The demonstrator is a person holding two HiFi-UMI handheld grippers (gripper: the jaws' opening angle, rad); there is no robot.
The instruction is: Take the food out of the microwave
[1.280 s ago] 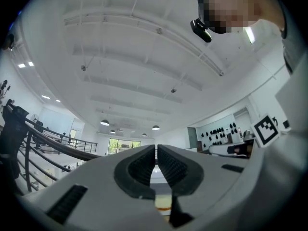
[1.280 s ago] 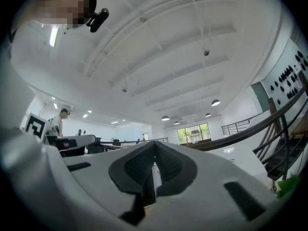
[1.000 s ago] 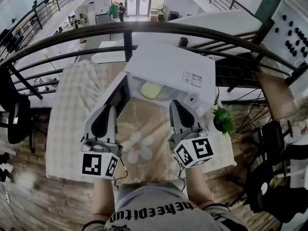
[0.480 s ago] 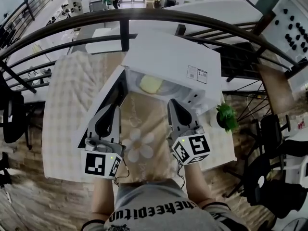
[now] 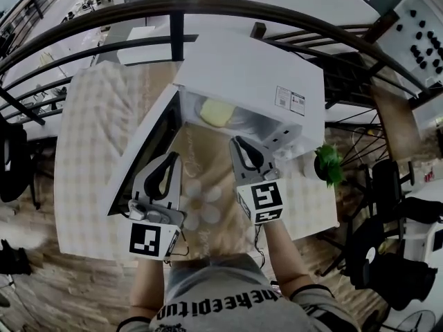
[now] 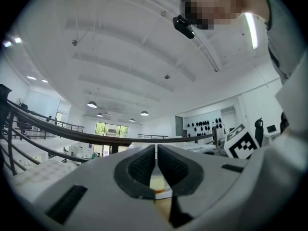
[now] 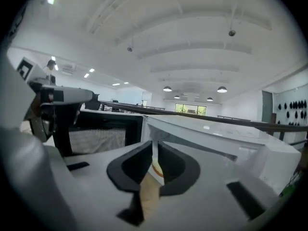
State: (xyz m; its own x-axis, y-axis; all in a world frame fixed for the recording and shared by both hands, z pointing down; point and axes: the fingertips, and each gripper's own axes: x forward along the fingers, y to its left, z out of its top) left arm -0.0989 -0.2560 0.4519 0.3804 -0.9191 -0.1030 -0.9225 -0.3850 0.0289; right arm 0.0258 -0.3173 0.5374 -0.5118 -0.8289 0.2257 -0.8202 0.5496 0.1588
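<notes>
Food (image 5: 216, 112), pale yellow on a plate (image 5: 239, 120), is seen in the head view inside the white microwave (image 5: 256, 68), well apart from both tools. The oven door (image 5: 142, 151) is swung open to the left. The microwave is stood on a counter (image 5: 86, 158) covered with a checked cloth, with a potted plant (image 5: 328, 166) just beside its right end.

Only the head view shows both tools together. The left tongs (image 5: 172, 158) are held beside the open door. The right tongs (image 5: 239, 142) are held further forward, near the lower edge of the opening. Both are pointed toward the cavity, with the forearms stretched out from the bottom of the frame.

What the head view cannot settle is shown by the gripper views. In the left gripper view the pads are clenched to a hairline slit on nothing, and the food is glimpsed far beyond. In the right gripper view the jaws have just been opening. A narrow gap is left, with nothing held in it.
</notes>
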